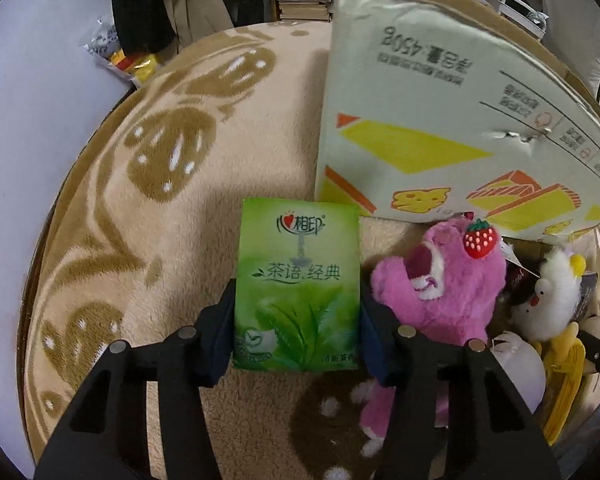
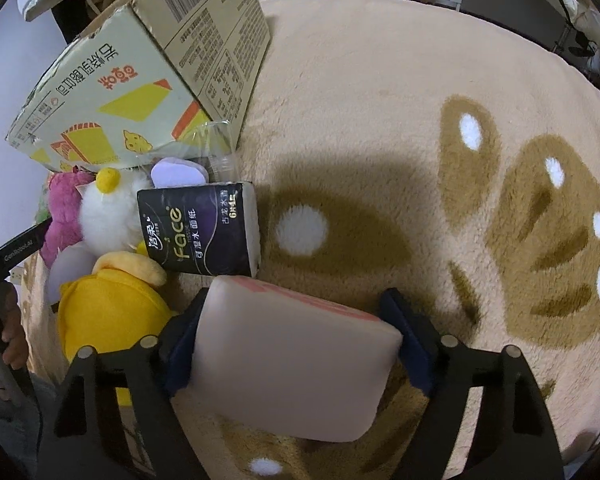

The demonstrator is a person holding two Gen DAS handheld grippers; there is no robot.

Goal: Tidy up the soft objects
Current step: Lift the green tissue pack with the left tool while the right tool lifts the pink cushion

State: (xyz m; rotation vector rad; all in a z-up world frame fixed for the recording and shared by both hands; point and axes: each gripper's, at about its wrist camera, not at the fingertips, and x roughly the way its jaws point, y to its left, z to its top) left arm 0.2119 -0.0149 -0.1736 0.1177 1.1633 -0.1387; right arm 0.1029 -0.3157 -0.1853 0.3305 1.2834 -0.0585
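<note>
My left gripper (image 1: 296, 292) points down at a beige blanket (image 1: 260, 120) and is shut on a green tissue pack (image 1: 298, 248), with a pad pressed against each long side. Right of it lie a pink plush bear (image 1: 440, 280) and a white plush (image 1: 552, 300). My right gripper (image 2: 296, 300) is shut on a pale pink tissue pack (image 2: 292, 360), which sits tilted between the pads. Just beyond that lie a black tissue pack (image 2: 200, 232), a yellow plush (image 2: 108, 308) and the white plush (image 2: 104, 216).
A cardboard box (image 1: 440, 120) printed with yellow shapes lies on its side behind the toys, also seen as the box (image 2: 100, 92) in the right wrist view. Snack bags (image 1: 128, 60) sit at the blanket's far left edge. A hand (image 2: 12, 344) shows at the left.
</note>
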